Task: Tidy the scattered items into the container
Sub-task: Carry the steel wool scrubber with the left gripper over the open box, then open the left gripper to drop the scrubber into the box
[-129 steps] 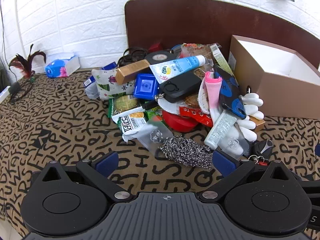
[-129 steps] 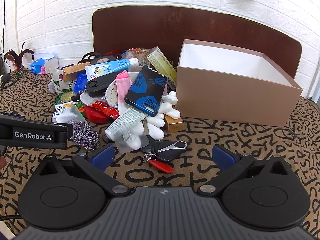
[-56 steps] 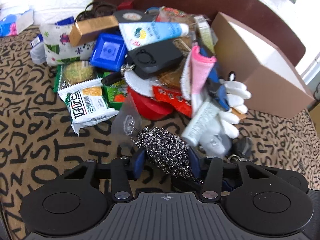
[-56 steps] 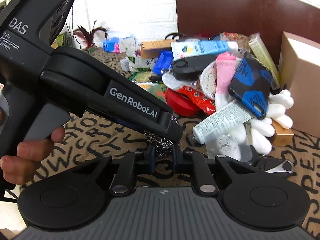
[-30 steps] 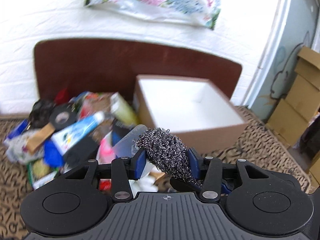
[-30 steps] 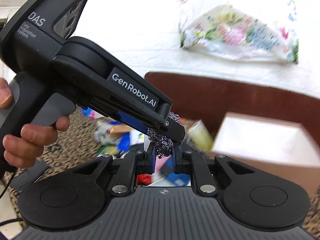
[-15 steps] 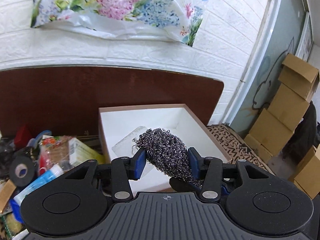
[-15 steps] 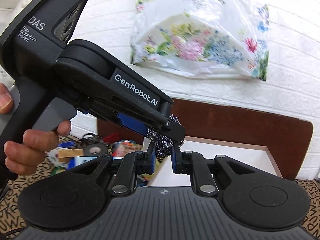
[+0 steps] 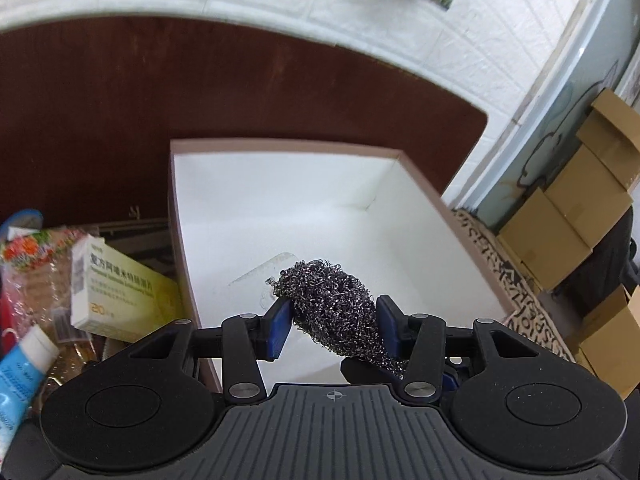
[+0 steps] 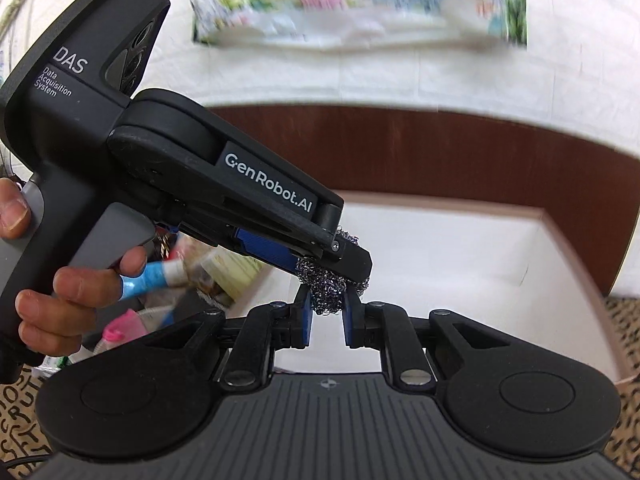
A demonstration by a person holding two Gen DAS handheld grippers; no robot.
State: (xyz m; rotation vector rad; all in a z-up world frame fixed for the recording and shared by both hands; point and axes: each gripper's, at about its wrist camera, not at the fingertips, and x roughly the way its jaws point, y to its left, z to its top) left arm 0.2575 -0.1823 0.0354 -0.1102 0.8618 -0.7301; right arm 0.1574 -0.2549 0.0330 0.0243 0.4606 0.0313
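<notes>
A grey steel wool scourer (image 9: 332,304) hangs above the open brown box with a white inside (image 9: 280,146). My left gripper (image 9: 332,318) is shut on it, one blue pad pressing each side. In the right wrist view, my right gripper (image 10: 326,310) is shut on the lower tuft of the same scourer (image 10: 326,290). The left gripper (image 10: 334,258) reaches in from the upper left, held by a hand (image 10: 80,284). The box (image 10: 440,204) lies just behind and below both. A clear plastic packet (image 9: 260,276) shows faintly behind the scourer; I cannot tell whether it hangs from it.
Left of the box lies the pile: a yellow-and-white medicine box (image 9: 116,284), a blue tube (image 9: 20,364), a snack packet (image 9: 28,248). A dark brown headboard (image 9: 240,100) stands behind. Cardboard boxes (image 9: 580,220) are stacked at the right, beyond the patterned cloth (image 9: 500,280).
Both grippers have carried the scourer to the right and slightly down, from beside the pile to over the box's open top. The box now fills more of both views.
</notes>
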